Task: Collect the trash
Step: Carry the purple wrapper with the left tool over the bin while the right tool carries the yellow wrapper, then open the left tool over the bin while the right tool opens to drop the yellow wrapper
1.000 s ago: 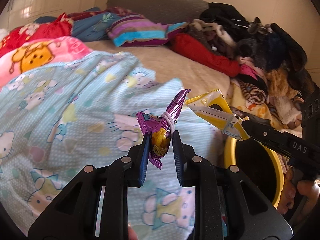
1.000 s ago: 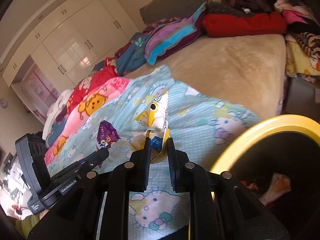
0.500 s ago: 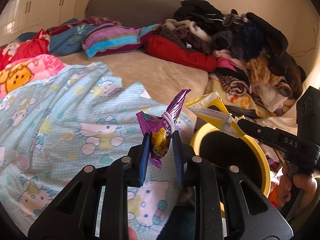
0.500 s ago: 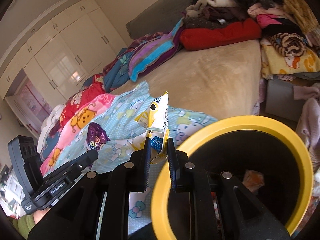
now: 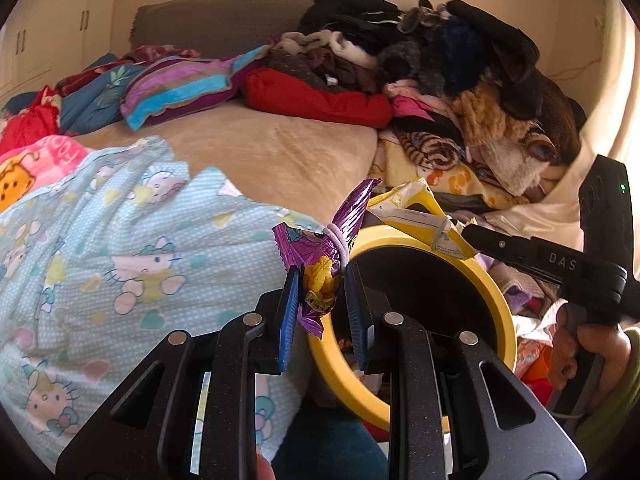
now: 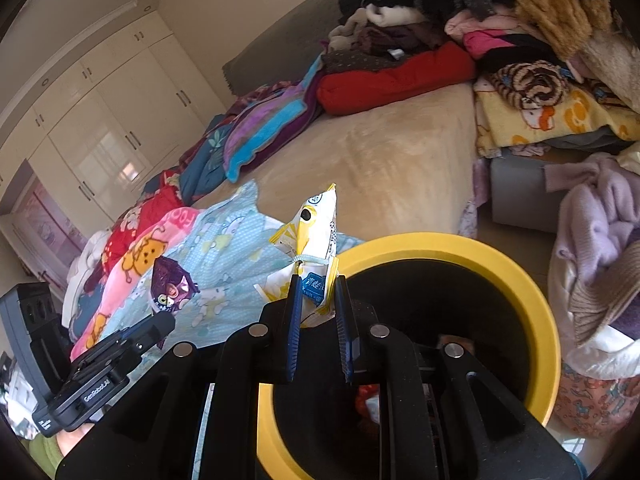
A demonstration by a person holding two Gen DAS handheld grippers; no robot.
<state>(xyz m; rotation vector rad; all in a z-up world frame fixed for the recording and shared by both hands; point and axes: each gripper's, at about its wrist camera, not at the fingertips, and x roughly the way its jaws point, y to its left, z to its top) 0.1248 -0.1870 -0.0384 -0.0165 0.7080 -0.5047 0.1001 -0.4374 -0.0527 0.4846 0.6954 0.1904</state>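
My left gripper [image 5: 320, 286] is shut on a purple snack wrapper [image 5: 326, 256] tied with a white band, held at the near left rim of a yellow-rimmed black bin [image 5: 492, 280]. My right gripper [image 6: 317, 294] is shut on a yellow and white snack wrapper [image 6: 314, 228], held above the bin's [image 6: 520, 276] left rim. The right gripper with its yellow wrapper [image 5: 420, 216] also shows in the left wrist view over the bin's far rim. The left gripper's purple wrapper [image 6: 170, 286] shows in the right wrist view, left of the bin. Some trash lies inside the bin.
The bin stands beside a bed [image 5: 280, 152] with a light blue cartoon blanket [image 5: 120, 248]. Piled clothes [image 5: 460, 80] and pillows [image 5: 180, 88] lie at the bed's far end. A lilac garment heap [image 6: 600, 240] lies right of the bin. White wardrobes [image 6: 100, 132] stand behind.
Both grippers have moved right from over the blanket to the bin, each still holding its wrapper. The bin's opening now fills much more of both views.
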